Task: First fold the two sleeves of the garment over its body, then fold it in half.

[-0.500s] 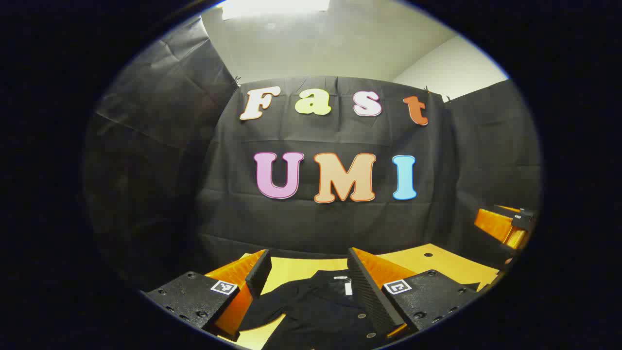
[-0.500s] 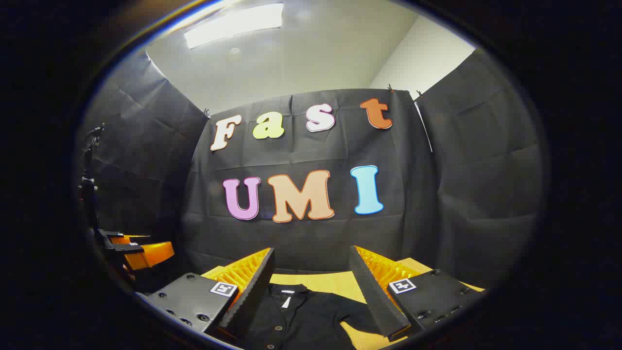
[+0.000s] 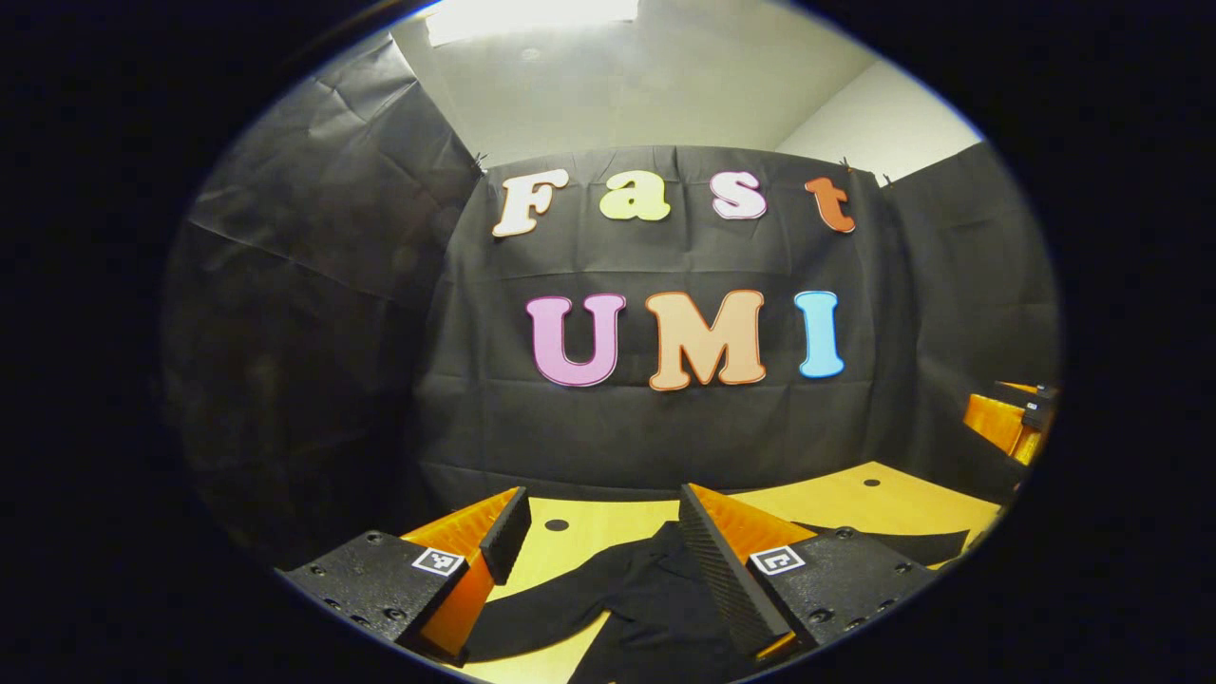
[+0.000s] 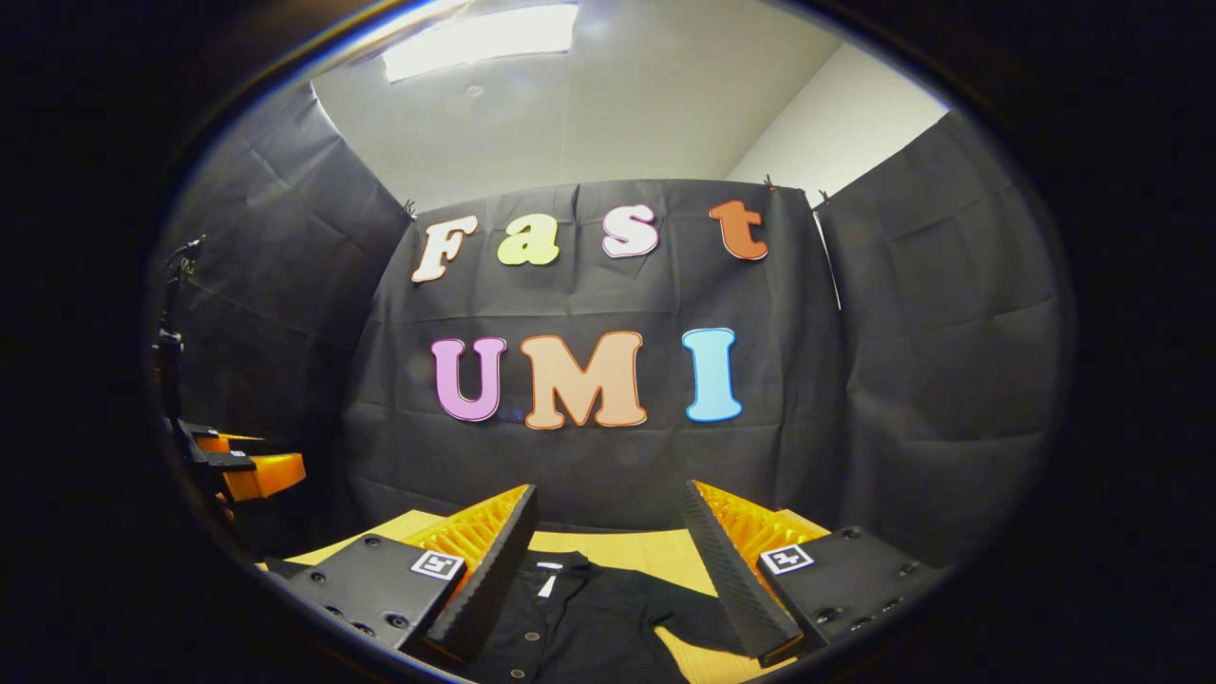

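Note:
A black short-sleeved shirt point(image 3: 646, 594) lies flat on the wooden table point(image 3: 855, 494), one sleeve point(image 3: 532, 617) reaching toward the left in the left gripper view. In the right gripper view the same shirt point(image 4: 579, 617) shows its collar with a white tag point(image 4: 548, 579), a buttoned front and its other sleeve point(image 4: 698, 613). My left gripper point(image 3: 603, 541) hovers open above the shirt's left shoulder. My right gripper point(image 4: 608, 541) hovers open above the collar and right shoulder. Neither touches the cloth. The right gripper point(image 3: 1007, 423) also appears at the far right of the left gripper view, the left gripper point(image 4: 242, 470) at the far left of the right gripper view.
The black cloth wall point(image 3: 665, 427) closes off the table's far side and both flanks. Small round holes point(image 3: 556, 524) dot the tabletop. A thin dark stand point(image 4: 171, 332) rises at the left edge of the right gripper view.
The left gripper has shifted left along the shirt, so the collar tag left its view and the sleeve shows more. The right gripper barely moved. Both stay open.

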Demonstrator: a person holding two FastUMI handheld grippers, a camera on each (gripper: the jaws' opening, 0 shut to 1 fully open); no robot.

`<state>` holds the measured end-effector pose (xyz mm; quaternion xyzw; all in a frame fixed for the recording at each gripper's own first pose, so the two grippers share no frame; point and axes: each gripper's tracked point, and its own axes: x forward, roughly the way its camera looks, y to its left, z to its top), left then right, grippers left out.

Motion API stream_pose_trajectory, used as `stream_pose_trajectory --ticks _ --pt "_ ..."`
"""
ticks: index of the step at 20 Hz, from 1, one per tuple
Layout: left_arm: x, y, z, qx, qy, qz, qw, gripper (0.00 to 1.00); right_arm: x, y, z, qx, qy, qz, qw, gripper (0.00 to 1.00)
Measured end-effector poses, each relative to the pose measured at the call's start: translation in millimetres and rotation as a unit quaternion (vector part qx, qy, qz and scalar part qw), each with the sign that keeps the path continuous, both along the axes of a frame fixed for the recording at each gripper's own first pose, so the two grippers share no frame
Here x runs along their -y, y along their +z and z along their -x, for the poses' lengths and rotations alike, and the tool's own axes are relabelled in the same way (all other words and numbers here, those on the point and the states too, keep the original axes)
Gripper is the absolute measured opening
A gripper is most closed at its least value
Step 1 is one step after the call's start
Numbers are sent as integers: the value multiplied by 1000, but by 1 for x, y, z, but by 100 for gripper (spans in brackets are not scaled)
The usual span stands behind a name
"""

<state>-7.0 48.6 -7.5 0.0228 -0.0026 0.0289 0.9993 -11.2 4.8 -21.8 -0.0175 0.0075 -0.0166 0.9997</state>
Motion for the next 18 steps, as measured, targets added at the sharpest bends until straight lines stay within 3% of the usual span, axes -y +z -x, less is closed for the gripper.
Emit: stream_pose_trajectory --ticks 3,9,13,14,15,18 --pt "-5 3 1 5 1 -1 1000 92 3 2 3 -1 -7 -12 1000 94" --pt "0 7 1 16 -8 2 1000 92 0 7 6 4 -9 -5 1000 99" --pt "3 3 0 10 -15 2 1000 92 -1 3 6 -3 -12 -5 1000 94" --pt "5 3 1 9 -18 5 1000 92 -1 2 6 -6 -14 2 1000 100" --pt "6 2 2 9 -20 7 1000 92 0 -1 6 -8 -14 7 1000 97" --pt "7 2 3 11 -23 10 1000 92 1 -4 5 -13 -17 12 1000 100"
